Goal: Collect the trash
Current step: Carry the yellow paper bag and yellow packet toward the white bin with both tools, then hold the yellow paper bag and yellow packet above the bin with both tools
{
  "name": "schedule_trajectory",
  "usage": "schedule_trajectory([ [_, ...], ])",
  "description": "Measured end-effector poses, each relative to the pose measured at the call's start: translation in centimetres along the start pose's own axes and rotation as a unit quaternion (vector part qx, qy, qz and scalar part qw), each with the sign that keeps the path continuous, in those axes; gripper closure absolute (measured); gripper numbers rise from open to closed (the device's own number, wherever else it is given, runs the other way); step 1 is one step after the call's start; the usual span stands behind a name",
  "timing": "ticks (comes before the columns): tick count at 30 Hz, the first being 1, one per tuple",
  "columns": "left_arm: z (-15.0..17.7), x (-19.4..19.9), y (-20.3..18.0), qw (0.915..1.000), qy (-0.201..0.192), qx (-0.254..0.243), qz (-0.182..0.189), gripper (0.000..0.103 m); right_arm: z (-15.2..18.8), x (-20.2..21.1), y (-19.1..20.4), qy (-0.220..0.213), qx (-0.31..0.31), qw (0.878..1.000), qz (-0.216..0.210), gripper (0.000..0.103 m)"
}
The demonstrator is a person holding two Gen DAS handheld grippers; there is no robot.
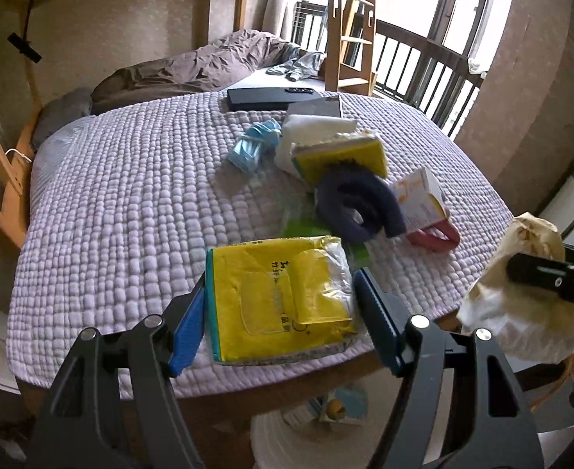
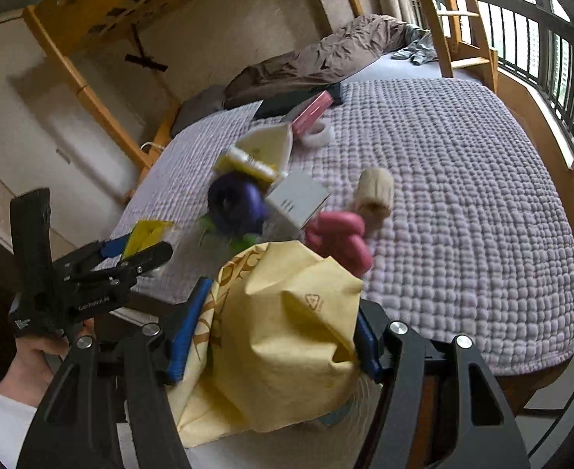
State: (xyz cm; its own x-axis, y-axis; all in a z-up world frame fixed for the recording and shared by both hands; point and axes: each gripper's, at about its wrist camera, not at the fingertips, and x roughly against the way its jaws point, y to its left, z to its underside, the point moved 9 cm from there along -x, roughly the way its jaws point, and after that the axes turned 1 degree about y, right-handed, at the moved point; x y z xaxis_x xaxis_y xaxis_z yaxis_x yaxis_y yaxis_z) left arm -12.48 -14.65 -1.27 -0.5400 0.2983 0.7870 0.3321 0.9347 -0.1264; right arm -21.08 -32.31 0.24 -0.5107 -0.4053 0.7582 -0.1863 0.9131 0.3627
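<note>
My left gripper (image 1: 279, 312) is shut on a yellow plastic wrapper pack (image 1: 279, 301), held over the near edge of the bed's lilac quilt (image 1: 130, 195). My right gripper (image 2: 275, 328) is shut on a crumpled tan paper bag (image 2: 279, 336), held off the bed's near edge; the bag also shows in the left wrist view (image 1: 521, 293). More clutter lies on the quilt: a yellow sponge-like pack (image 1: 341, 156), a small white and orange carton (image 1: 419, 195), a light blue wrapper (image 1: 255, 142) and a green wrapper (image 1: 306, 226).
A dark blue ring-shaped item (image 1: 357, 203), a pink curled item (image 1: 435, 234), a rolled beige sock (image 2: 374, 193), a white pouch (image 1: 310, 129) and a black flat box (image 1: 271, 97) lie on the quilt. A wooden ladder (image 1: 353, 27) and bunk frame stand behind. A white bin (image 1: 306, 437) sits below.
</note>
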Motion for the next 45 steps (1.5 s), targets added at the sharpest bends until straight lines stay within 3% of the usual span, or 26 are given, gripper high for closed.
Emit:
schedule_trajectory([
  [20, 3.8, 1.7, -3.6, 0.9986, 0.019, -0.040, 0.029, 0.031, 4.8, -1.0, 2.1, 0.044, 0.025, 0.999, -0.008, 0.040],
  [45, 9.1, -0.1, -6.5, 0.9915, 0.085, -0.082, 0.054, 0.031, 9.6, -3.8, 0.9, 0.099, 0.017, 0.995, 0.007, 0.040],
])
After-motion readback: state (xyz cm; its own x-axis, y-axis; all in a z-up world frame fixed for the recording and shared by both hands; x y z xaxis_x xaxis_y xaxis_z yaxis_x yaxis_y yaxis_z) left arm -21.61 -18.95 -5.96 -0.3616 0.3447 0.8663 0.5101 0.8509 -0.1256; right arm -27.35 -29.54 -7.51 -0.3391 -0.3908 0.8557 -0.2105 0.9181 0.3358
